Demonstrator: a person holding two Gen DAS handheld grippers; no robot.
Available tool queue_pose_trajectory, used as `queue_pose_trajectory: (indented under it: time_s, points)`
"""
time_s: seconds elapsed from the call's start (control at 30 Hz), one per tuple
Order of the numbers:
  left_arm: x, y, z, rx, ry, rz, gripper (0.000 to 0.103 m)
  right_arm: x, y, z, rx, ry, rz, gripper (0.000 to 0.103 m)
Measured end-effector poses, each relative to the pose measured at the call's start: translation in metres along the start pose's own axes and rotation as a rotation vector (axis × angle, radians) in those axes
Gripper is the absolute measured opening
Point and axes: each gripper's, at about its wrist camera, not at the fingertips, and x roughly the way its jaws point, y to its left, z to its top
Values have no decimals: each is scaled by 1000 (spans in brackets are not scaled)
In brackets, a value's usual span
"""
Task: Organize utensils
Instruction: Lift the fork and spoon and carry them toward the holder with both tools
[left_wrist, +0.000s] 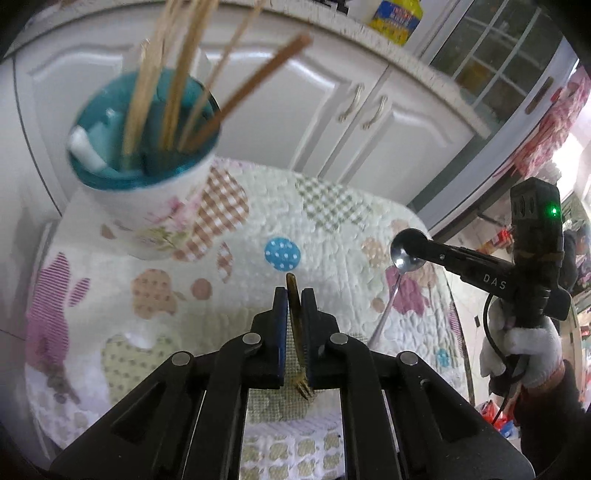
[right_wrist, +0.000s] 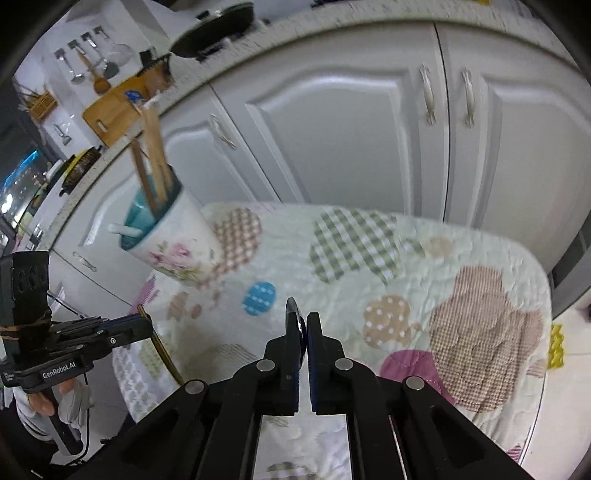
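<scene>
My left gripper is shut on a bronze-coloured fork, tines toward the camera and handle tip sticking out past the fingertips. My right gripper is shut on the bowl of a steel spoon, seen edge-on. From the left wrist view the spoon shows its round bowl clamped in the right gripper, with its handle hanging down. The right wrist view shows the left gripper with the fork slanting below it. A flowered cup with a teal inside holds several chopsticks at the table's back left.
A quilted patchwork cloth covers the table. White cabinet doors stand close behind it. A gloved hand holds the right gripper's handle at the table's right edge. The cup leans over the cloth's left rear corner.
</scene>
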Motion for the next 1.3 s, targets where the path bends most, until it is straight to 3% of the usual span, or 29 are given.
queue_pose_trajectory:
  time_s: [0.8, 1.0, 1.1, 1.3]
  points:
    - [-113, 20, 17, 11, -203, 14, 5, -52, 94, 43, -120, -143, 45, 3]
    - [-153, 42, 48, -16, -279, 7, 5, -60, 119, 67, -152, -189, 60, 3]
    - [-170, 49, 67, -15, -329, 37, 5, -61, 134, 82, -172, -220, 63, 3]
    - [-170, 64, 104, -24, -387, 102, 5, -47, 163, 113, -214, -270, 17, 3]
